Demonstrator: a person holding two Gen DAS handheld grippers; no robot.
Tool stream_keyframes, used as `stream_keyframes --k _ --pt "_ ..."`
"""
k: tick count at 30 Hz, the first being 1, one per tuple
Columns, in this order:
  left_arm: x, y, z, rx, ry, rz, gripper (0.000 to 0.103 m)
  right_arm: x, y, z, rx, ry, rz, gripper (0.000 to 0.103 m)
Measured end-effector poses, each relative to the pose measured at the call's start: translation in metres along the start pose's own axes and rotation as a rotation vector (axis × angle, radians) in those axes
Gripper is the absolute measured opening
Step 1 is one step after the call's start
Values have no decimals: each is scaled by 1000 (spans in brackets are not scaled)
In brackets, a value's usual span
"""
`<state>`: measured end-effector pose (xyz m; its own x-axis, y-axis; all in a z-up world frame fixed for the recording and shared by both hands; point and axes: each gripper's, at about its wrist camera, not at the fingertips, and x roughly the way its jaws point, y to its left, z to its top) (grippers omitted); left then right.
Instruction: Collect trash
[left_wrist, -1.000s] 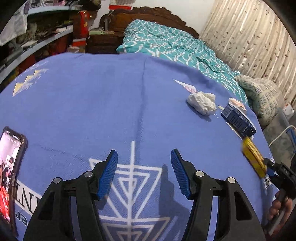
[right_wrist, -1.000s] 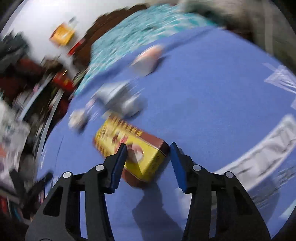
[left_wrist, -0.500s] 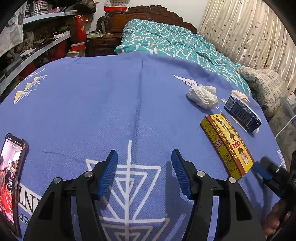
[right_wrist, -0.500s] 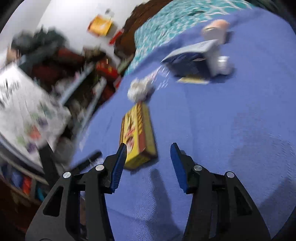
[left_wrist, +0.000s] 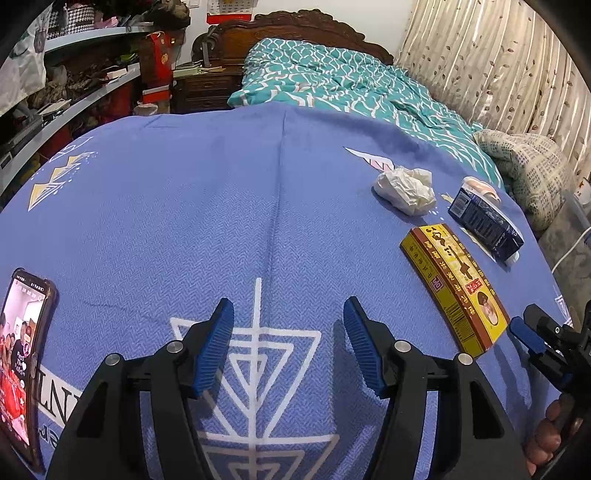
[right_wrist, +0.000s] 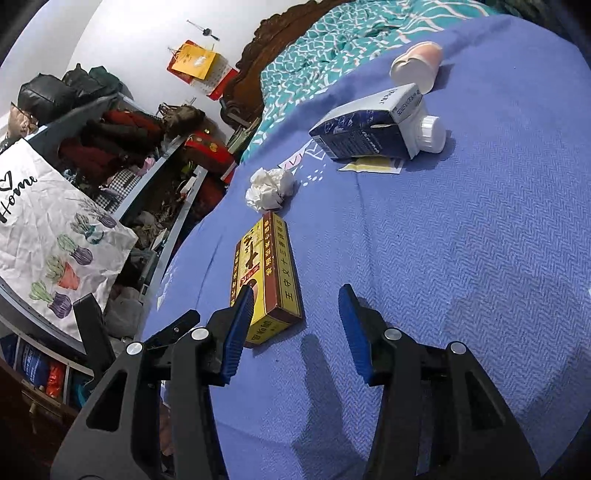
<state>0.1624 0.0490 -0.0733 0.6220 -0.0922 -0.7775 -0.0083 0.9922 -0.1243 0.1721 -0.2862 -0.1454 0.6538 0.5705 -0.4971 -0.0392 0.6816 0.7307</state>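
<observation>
bare blue cloth (left_wrist: 221, 206) ahead, phone (left_wrist: 22, 354) at left edge

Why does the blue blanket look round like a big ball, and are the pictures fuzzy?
Left wrist view: the fisheye lens bends the flat blue blanket into a dome; sharp, no blur, the yellow box reads clearly. Right wrist view: same bending, tilted, sharp too; the right tongs cast soft shadows on the blanket.

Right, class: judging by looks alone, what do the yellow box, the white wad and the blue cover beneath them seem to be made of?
Yellow box: probably printed cardboard with a slight sheen; sharp folded edges and flat printed faces. White wad: likely tissue or thin paper, matte; soft irregular crumples. Blue cover: woven fabric, matte; a herringbone weave and a fold crease show.
</observation>
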Motion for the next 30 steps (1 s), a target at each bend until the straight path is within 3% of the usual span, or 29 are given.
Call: stream_keyframes --k 13,23,30 --pt "1 -1 0 1 1 -4 61 -19 18 -9 -9 2 -14 50" --pt "1 6 2 -22 0 -49 62 48 61 -11 -117 73 -160 43" --pt "1 8 3 -32 0 -63 62 85 98 -2 -199 132 -166 43"
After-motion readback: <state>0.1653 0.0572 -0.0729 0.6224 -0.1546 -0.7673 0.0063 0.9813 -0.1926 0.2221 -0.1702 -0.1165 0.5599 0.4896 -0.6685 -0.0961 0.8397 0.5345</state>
